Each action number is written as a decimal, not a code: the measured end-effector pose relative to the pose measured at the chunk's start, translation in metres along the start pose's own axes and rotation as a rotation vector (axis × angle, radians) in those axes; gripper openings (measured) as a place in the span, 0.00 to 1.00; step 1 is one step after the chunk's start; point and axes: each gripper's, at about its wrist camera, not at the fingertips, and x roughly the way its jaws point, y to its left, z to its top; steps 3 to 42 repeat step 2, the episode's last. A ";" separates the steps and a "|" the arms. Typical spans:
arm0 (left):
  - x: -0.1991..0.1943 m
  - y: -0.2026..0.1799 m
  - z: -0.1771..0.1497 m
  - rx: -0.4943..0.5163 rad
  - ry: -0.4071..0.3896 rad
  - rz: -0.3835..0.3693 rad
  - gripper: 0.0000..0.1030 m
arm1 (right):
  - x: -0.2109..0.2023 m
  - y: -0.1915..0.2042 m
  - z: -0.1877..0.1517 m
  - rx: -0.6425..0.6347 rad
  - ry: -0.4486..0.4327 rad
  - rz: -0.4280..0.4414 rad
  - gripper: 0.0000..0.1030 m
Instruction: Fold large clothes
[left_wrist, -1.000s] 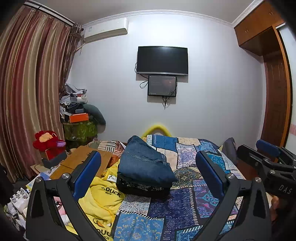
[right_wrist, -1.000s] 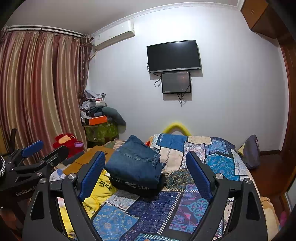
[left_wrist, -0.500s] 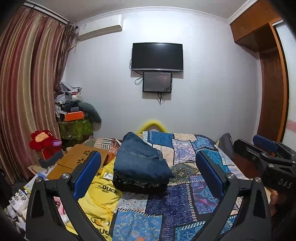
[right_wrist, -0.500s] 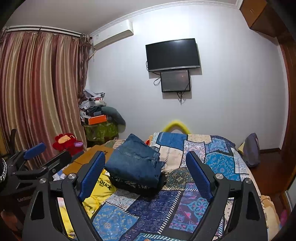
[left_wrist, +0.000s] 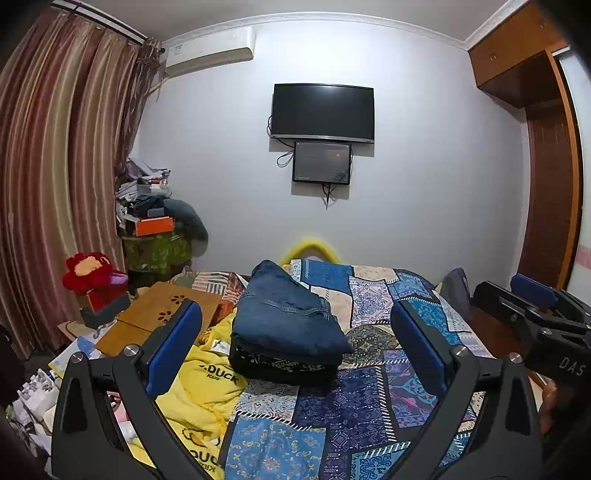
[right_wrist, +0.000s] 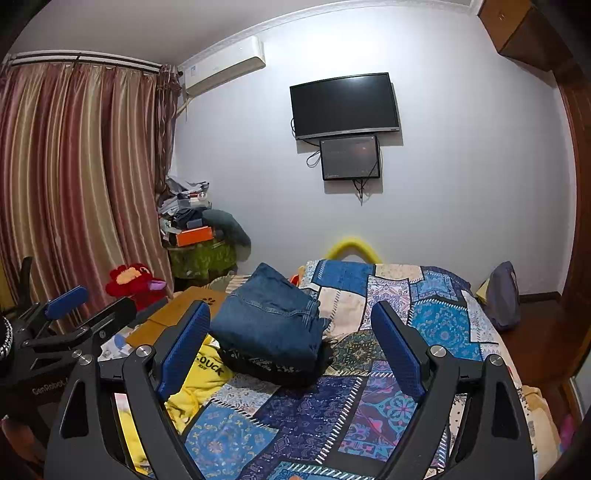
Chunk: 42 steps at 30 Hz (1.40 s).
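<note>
Folded blue jeans (left_wrist: 286, 314) (right_wrist: 269, 317) lie on top of a folded dark patterned garment (left_wrist: 280, 365) on the patchwork bedspread (left_wrist: 369, 406) (right_wrist: 351, 406). A yellow garment printed "DUCK" (left_wrist: 199, 391) (right_wrist: 199, 373) lies crumpled to the left of the stack. My left gripper (left_wrist: 295, 343) is open and held above the bed, short of the stack, with nothing between its blue pads. Likewise my right gripper (right_wrist: 291, 343) stands open and empty. Each gripper shows at the edge of the other's view: the right one (left_wrist: 532, 302), the left one (right_wrist: 74, 306).
A wooden board (left_wrist: 159, 314) and a red plush toy (left_wrist: 92, 269) sit left of the bed, with a cluttered stand (left_wrist: 155, 229) behind. A TV (left_wrist: 323, 112) hangs on the far wall. A dark bag (right_wrist: 502, 295) stands at the bed's right, near a wooden wardrobe (left_wrist: 546, 184).
Both grippers have stayed open. The left wrist view has tilted up and shifted a little, so the stack sits lower in the frame; the right view has barely moved.
</note>
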 end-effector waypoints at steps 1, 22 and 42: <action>0.001 0.001 0.000 -0.004 0.004 0.000 1.00 | 0.000 0.000 0.000 0.001 0.001 0.000 0.84; 0.001 0.002 -0.001 -0.007 0.007 0.001 1.00 | 0.000 0.000 0.000 0.002 0.002 0.000 0.84; 0.001 0.002 -0.001 -0.007 0.007 0.001 1.00 | 0.000 0.000 0.000 0.002 0.002 0.000 0.84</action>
